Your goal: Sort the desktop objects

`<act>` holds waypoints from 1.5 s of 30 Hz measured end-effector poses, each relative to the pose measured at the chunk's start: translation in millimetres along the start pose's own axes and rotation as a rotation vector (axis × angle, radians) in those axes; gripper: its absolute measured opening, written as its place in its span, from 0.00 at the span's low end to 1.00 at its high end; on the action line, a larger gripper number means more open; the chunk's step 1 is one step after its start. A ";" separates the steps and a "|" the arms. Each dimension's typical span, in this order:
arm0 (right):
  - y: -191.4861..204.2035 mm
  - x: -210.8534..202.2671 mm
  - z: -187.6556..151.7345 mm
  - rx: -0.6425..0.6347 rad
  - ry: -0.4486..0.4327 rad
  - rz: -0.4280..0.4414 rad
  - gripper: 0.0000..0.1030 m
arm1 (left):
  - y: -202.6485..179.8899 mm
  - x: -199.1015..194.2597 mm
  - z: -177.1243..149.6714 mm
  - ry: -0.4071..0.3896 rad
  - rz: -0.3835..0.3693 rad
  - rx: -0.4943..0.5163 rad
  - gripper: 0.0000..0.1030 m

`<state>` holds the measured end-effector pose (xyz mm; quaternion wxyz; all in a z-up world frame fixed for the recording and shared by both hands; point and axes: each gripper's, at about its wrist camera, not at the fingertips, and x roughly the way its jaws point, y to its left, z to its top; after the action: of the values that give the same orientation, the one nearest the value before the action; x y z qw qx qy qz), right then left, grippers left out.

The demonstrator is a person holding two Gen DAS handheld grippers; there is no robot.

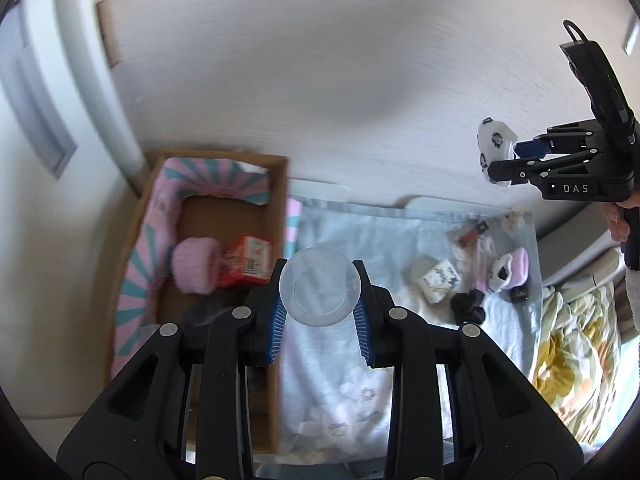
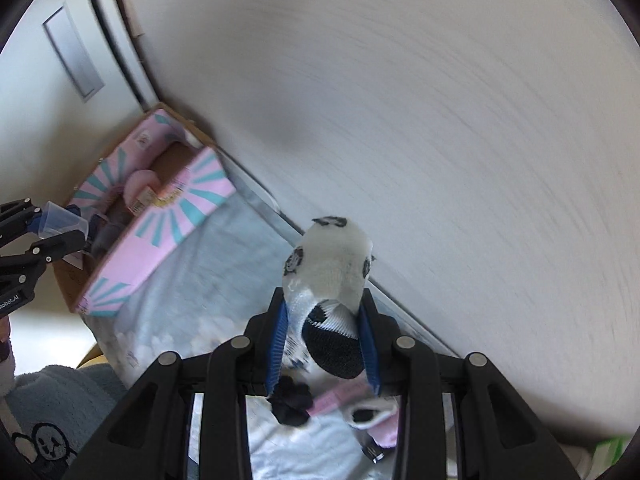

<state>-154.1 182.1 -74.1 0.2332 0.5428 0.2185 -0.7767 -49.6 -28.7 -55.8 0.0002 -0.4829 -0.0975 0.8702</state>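
Sorting in progress above a cardboard box (image 1: 280, 208) lined in pink and teal: the left gripper (image 1: 320, 304) grasps a clear plastic cup (image 1: 320, 286) by its sides, jaws clenched on its wall, held just right of the box. The cup looks light, thin and easily crushed, so a gentle squeeze near the rim suits it. The right gripper (image 2: 326, 336), raised well right of the box, is clamped on a white sock (image 2: 328, 268) with black markings, soft and limp, pinched mid-body. Inside the box lie a pink knitted item (image 1: 196, 266) and a red packet (image 1: 248, 262). Right of the box a pale blue cloth (image 1: 344, 360) carries more small items, too blurred to name surely. A white wall (image 1: 320, 60) stands behind the box.
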 end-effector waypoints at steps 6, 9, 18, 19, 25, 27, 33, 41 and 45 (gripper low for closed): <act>42.5 13.7 41.4 -0.084 -0.003 0.043 0.30 | 42.5 -3.8 -8.8 0.013 0.045 -0.072 0.26; 63.4 20.6 58.8 -0.123 0.002 0.068 0.30 | 63.5 -4.0 -16.2 0.028 0.067 -0.105 0.26; 135.1 52.5 100.8 -0.254 0.043 0.150 0.30 | 104.0 0.9 -40.2 0.087 0.082 -0.175 0.26; 143.3 56.5 104.0 -0.269 0.053 0.160 0.30 | 108.4 2.5 -43.5 0.096 0.084 -0.184 0.26; 190.5 78.3 116.6 -0.359 0.097 0.199 0.30 | 123.7 9.8 -55.7 0.133 0.088 -0.208 0.26; 202.8 85.5 118.9 -0.376 0.108 0.210 0.30 | 124.6 13.3 -56.6 0.143 0.091 -0.206 0.26; 225.3 104.1 122.3 -0.382 0.150 0.256 0.30 | 122.8 24.4 -57.5 0.164 0.063 -0.204 0.26; 230.4 111.9 124.1 -0.403 0.173 0.260 0.30 | 120.2 29.3 -55.5 0.173 0.055 -0.194 0.26; 227.8 113.5 124.3 -0.403 0.185 0.265 0.30 | 115.0 31.2 -52.8 0.181 0.053 -0.177 0.26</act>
<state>-144.0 -87.1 -161.9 0.4155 0.5780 0.3159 -0.6272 -11.1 -129.6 -128.8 -0.0565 -0.5600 -0.1607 0.8108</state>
